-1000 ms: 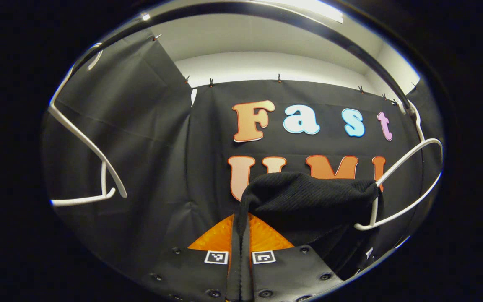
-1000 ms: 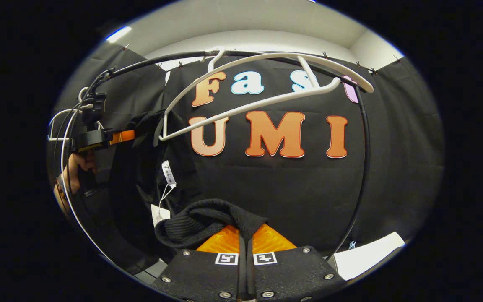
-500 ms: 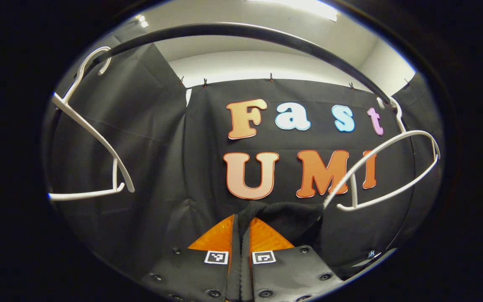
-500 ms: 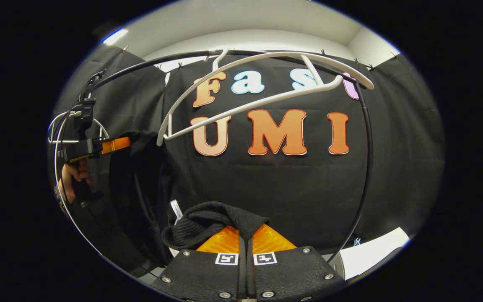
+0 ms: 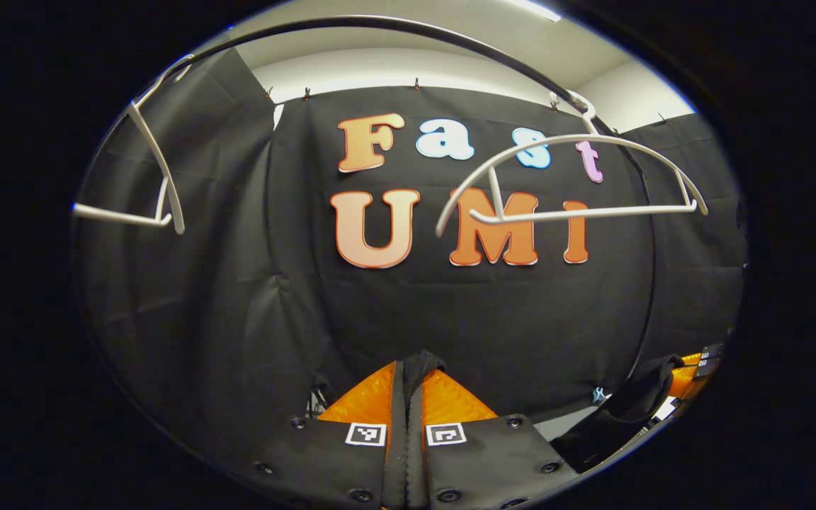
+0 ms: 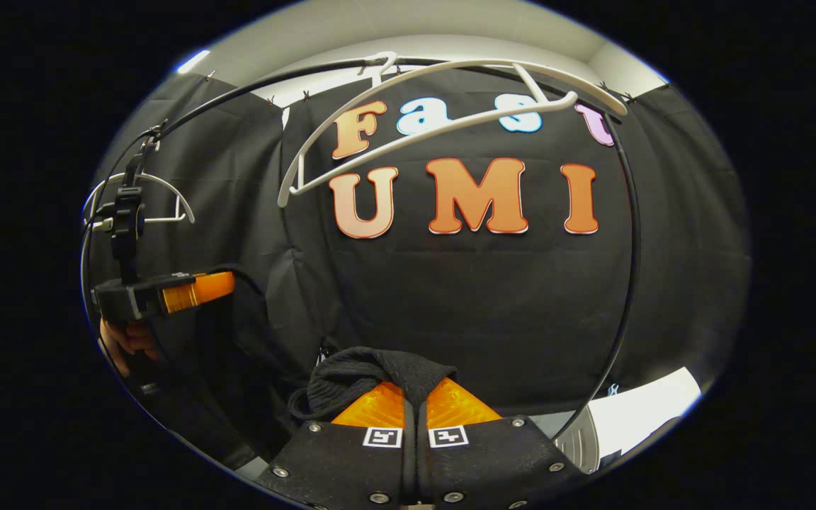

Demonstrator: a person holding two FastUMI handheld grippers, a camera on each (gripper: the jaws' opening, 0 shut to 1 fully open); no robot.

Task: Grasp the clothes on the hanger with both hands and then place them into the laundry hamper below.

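While the white hanger [image 6: 443, 120] is hanging bare on the black rail [image 6: 624, 283], the black knit garment [image 6: 372, 372] is sitting between the two grippers, off the hanger. In the right gripper view, the right gripper [image 6: 414, 405] is clamping a bunched fold of the ribbed knit between its closed fingers, and the rest of the cloth is trailing down and leftward toward the left gripper [image 6: 227, 283], where a hand [image 6: 125, 340] is holding the handle. In the left gripper view, the left gripper's fingers are pinching a narrow ridge of the same dark fabric, with another white hanger [image 5: 153, 184] off to the side on the rail.

So the grasp with both hands looks done, and the pull from the hanger too, judging by the empty hanger. What is remaining is the lowering and the release into the laundry hamper; I cannot tell where it is standing, though a pale ribbed rim [image 6: 581, 443] at the lower right may be part of it.
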